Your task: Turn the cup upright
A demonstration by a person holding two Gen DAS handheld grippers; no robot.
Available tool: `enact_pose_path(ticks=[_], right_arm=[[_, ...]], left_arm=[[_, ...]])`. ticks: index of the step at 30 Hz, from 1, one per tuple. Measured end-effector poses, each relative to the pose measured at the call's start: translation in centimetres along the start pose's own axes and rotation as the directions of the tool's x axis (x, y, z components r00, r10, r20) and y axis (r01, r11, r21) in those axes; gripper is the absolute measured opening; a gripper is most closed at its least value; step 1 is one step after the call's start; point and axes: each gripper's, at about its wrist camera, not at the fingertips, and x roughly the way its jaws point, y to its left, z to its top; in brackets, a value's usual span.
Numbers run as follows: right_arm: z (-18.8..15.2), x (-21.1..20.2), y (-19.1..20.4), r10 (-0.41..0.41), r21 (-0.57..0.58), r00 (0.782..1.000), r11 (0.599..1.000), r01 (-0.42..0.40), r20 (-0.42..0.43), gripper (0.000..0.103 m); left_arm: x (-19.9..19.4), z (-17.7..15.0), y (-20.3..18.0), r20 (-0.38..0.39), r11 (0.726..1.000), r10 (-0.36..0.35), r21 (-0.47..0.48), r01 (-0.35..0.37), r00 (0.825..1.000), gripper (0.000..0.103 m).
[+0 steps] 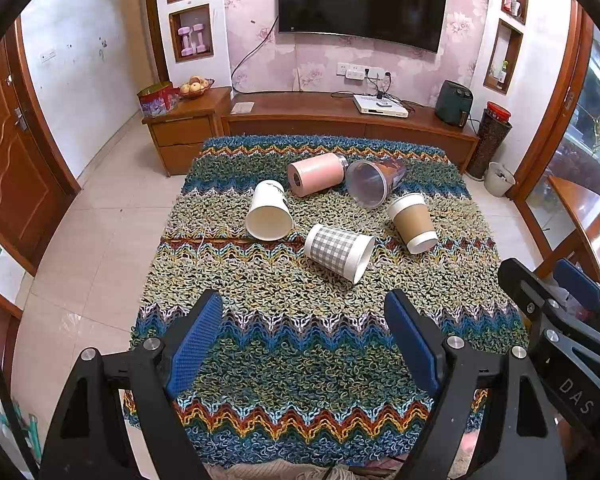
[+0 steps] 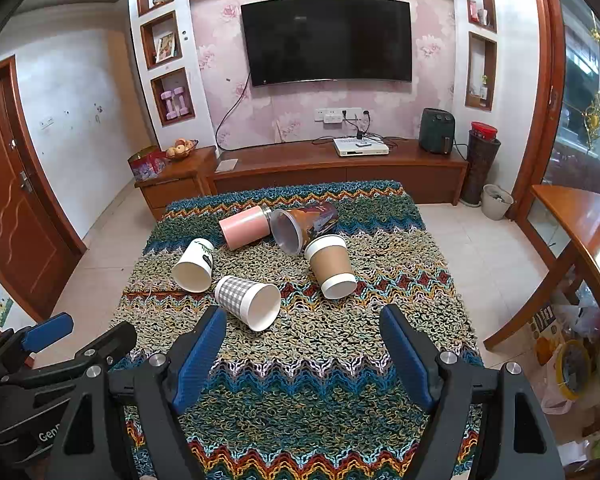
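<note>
Five cups lie on their sides on a shaggy zigzag rug (image 1: 300,360) that covers the table, so none of them is upright yet and the task seems to be at its very beginning. The checked cup (image 1: 338,251) is the nearest one, and seen from the left gripper (image 1: 304,344) it lies at about 12 o'clock, with its open mouth turned toward 4 o'clock. The white cup (image 1: 269,210) lies at 11 o'clock from the checked one and shows its mouth to the camera, and the brown cup (image 1: 414,222) lies at 2 o'clock. Behind them the pink cup (image 1: 316,174) and the clear cup (image 1: 374,182) lie side by side, maybe touching. Both grippers hover over the near part of the rug with jaws spread wide and nothing between them, I think because a wide opening is needed to take a cup around its body. From the right gripper (image 2: 304,344) the checked cup (image 2: 247,300) is at 11 o'clock and close, so it is probably the easiest first choice
</note>
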Motion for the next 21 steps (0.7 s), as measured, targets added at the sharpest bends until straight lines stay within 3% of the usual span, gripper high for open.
enact_pose_path(ticks=[21], right_arm=[[0.91, -0.80, 0.12, -0.009, -0.018, 1.000, 1.000, 0.009, 0.028, 0.080]], left_arm=[[0.01, 0.77, 0.28, 0.007, 1.000, 0.000, -0.010, 0.000, 1.000, 0.086]])
